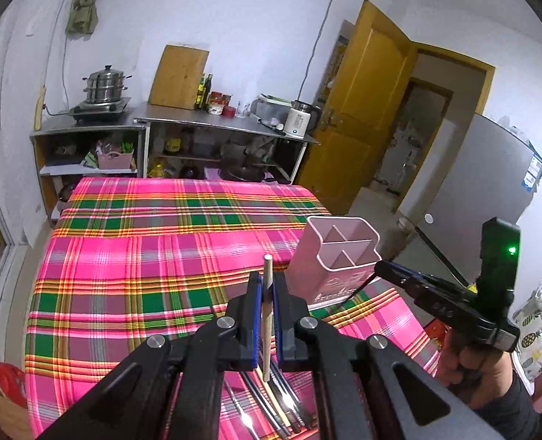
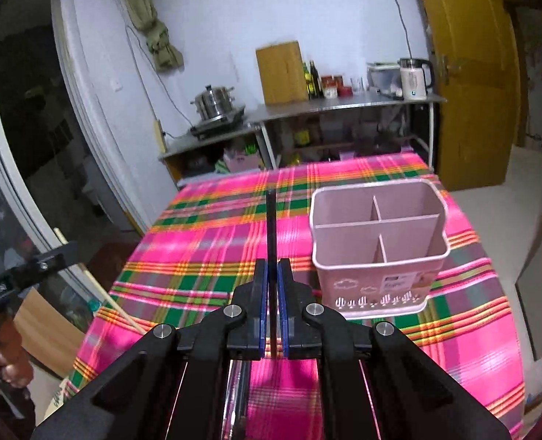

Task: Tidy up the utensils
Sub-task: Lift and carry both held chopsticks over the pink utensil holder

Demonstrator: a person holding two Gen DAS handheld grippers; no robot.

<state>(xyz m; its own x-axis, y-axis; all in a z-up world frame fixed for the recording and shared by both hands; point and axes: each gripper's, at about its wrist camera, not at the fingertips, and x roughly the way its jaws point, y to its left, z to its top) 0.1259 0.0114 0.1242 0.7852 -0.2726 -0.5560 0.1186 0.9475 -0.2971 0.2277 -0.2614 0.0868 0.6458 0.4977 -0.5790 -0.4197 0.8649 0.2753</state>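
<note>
My left gripper (image 1: 267,286) is shut on a pale wooden chopstick (image 1: 267,275) held upright above the table. Below it several utensils (image 1: 271,403) lie on the pink plaid tablecloth (image 1: 142,256). The pink divided utensil holder (image 1: 335,260) stands to its right. My right gripper (image 2: 272,271) is shut on a thin dark chopstick (image 2: 271,227) that points up and away, just left of the holder (image 2: 377,245). The right gripper also shows in the left wrist view (image 1: 392,271), beside the holder. The left gripper's wooden chopstick shows at the right wrist view's left edge (image 2: 102,293).
A steel counter (image 1: 216,119) with a steamer pot (image 1: 106,84), cutting board, bottles and kettle stands beyond the table. A yellow door (image 1: 362,110) is open at the right. A grey fridge (image 1: 480,201) stands at far right.
</note>
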